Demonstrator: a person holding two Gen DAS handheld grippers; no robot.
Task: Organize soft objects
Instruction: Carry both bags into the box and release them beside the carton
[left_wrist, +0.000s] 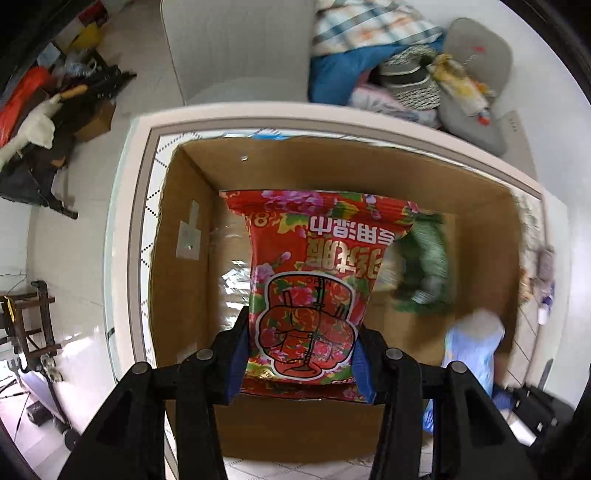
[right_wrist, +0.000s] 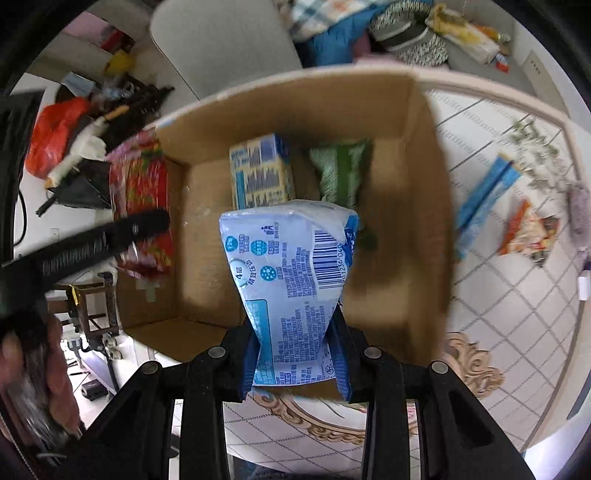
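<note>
My left gripper (left_wrist: 301, 354) has its jaws clamped on the near end of a red flowered soft wipes pack (left_wrist: 314, 280), hanging over the open brown cardboard box (left_wrist: 184, 236) on the white patterned worktop (right_wrist: 509, 306). My right gripper (right_wrist: 295, 354) pinches a pale blue tissue pack (right_wrist: 291, 266) above that box, where 2 packs, 1 yellow-and-blue (right_wrist: 260, 171) and 1 green (right_wrist: 341, 171), lie at its far side.

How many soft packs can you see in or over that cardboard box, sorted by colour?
Red floral pack, held in the left claw: 1
Light blue pack, held in the right claw: 1
Yellow and blue pack, lying in the cardboard box: 1
Green pack, lying in the box: 1
Total: 4
</note>
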